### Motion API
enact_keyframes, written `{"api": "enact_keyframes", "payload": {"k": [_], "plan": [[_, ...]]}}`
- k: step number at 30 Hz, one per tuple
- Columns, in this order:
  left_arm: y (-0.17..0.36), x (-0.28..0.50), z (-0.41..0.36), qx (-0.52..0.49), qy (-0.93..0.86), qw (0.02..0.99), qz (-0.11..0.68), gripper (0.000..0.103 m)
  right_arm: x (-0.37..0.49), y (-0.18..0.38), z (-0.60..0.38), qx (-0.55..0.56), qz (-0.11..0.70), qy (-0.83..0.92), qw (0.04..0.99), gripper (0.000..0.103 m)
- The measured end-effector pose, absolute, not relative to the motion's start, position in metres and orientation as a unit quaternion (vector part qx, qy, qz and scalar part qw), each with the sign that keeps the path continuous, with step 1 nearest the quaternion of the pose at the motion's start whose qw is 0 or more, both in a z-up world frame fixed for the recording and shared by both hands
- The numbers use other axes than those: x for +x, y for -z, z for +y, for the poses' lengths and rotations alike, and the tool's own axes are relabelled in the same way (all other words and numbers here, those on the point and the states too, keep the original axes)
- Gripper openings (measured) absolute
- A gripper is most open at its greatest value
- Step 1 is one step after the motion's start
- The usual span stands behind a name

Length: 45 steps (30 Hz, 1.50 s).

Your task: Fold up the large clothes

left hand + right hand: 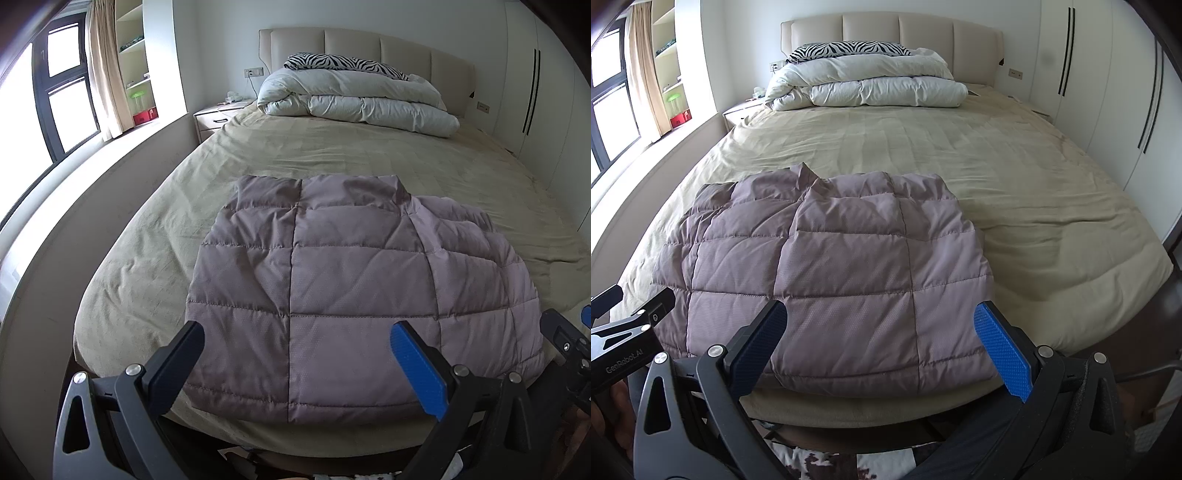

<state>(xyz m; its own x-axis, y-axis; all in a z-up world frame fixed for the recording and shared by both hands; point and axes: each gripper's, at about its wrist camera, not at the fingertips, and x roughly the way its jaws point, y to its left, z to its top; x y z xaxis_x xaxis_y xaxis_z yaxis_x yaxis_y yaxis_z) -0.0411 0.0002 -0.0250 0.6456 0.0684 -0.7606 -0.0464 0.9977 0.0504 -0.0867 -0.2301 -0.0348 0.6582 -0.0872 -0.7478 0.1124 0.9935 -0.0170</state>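
Left gripper, right gripper: jaws spread wide, empty, above near hem. Mauve quilted puffer jacket lies as compact folded block at foot of beige-sheeted bed. Further fold: pinch both hem corners evenly.

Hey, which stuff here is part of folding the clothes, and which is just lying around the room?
Part of the job:
quilted jacket, folded on the bed
left tool, open
right tool, open

Just lying about:
white duvet
zebra pillow
nightstand
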Motion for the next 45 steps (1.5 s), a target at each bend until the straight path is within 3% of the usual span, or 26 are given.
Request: {"api": "enact_keyframes", "payload": {"k": [45], "plan": [[0.025,-0.042,-0.001,0.010,-0.022,0.904,0.427,0.103,-0.085,0.046,-0.232,0.017,0.418,0.060,0.906,0.103]]}}
